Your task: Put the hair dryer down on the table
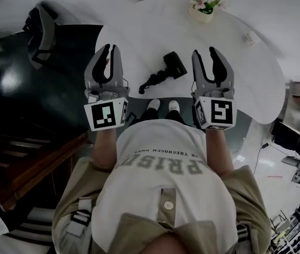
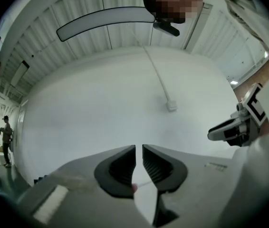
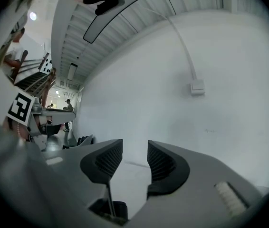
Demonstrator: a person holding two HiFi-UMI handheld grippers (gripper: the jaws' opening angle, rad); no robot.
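Note:
A black hair dryer (image 1: 167, 69) lies on the white table (image 1: 245, 89) with its dark cord trailing toward the near edge. It rests between and beyond my two grippers, and neither one touches it. My left gripper (image 1: 109, 47) is held up over the table's left edge. Its jaws are drawn together with only a thin slit between the pads (image 2: 125, 165) and nothing in it. My right gripper (image 1: 205, 52) hangs to the right of the dryer. A clear gap shows between its fingers (image 3: 160, 163), and that gap holds nothing. Both gripper views face a white wall.
A pot of pink flowers (image 1: 202, 4) stands at the table's far side. A dark chair (image 1: 41, 33) sits off the table's left, over dark floor. The person's white shoes (image 1: 160, 106) are at the near table edge. A wall outlet (image 2: 171, 106) shows ahead.

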